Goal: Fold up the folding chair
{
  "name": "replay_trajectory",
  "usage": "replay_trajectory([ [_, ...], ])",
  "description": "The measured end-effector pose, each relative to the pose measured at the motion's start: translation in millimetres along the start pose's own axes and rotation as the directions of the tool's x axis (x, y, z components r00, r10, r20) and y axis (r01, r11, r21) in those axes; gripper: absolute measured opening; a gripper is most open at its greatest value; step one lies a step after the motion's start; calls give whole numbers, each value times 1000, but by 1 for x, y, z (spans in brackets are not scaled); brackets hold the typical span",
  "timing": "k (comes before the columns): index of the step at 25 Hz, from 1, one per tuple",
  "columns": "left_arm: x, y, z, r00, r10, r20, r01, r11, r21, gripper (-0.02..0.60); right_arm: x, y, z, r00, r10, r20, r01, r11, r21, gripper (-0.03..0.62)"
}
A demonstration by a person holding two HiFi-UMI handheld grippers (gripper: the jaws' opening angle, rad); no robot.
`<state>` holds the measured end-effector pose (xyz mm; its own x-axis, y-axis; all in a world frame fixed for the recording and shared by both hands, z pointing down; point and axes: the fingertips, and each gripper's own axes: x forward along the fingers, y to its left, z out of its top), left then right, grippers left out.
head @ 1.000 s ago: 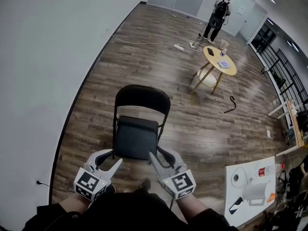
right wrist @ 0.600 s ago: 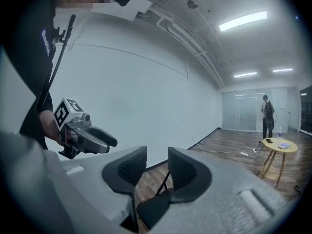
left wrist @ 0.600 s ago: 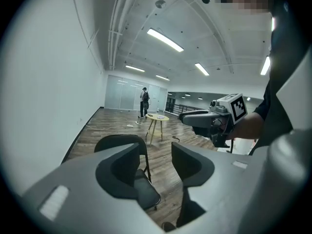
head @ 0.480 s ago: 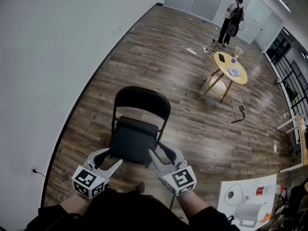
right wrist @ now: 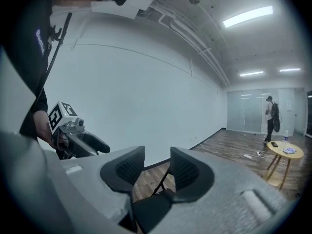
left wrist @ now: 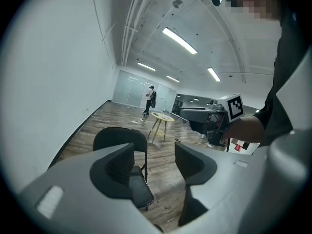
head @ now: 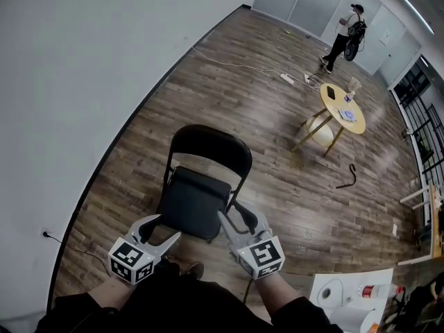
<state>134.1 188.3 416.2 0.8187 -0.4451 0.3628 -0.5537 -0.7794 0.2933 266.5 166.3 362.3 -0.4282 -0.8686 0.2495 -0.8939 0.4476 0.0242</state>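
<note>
A black folding chair [head: 196, 201] stands unfolded on the wooden floor, its backrest [head: 211, 146] on the far side from me. My left gripper [head: 164, 230] hovers at the seat's near left corner and my right gripper [head: 232, 216] at its near right corner. Both are open, their jaws have just been opening, and nothing is between them. In the left gripper view the chair [left wrist: 120, 149] shows past the left gripper [left wrist: 153, 161], with the right gripper [left wrist: 210, 123] off to the right. The right gripper view has the right gripper [right wrist: 157, 167] above the seat [right wrist: 150, 212].
A white wall [head: 69, 82] runs close along the chair's left. A round wooden table [head: 342, 105] stands further off, with a person [head: 345, 37] and a power strip [head: 286, 78] beyond. A white mat [head: 347, 298] with items lies at the lower right.
Both grippers' jaws stand wider than before. The hands have edged forward over the seat's front edge. The chair has not moved; the head view has swung.
</note>
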Motion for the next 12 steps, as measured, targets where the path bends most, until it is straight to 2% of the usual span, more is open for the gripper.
replay_trajectory([
  [7,6,30,-9,1000,-17,-19,16,999,-35,261,38,4,3,999,11,-51,-13,999,-45,161],
  [12,7,48,-19,998,-45,-42,43,998,-51,261,64,0,4,995,-16,-99,7,996,-85,172],
])
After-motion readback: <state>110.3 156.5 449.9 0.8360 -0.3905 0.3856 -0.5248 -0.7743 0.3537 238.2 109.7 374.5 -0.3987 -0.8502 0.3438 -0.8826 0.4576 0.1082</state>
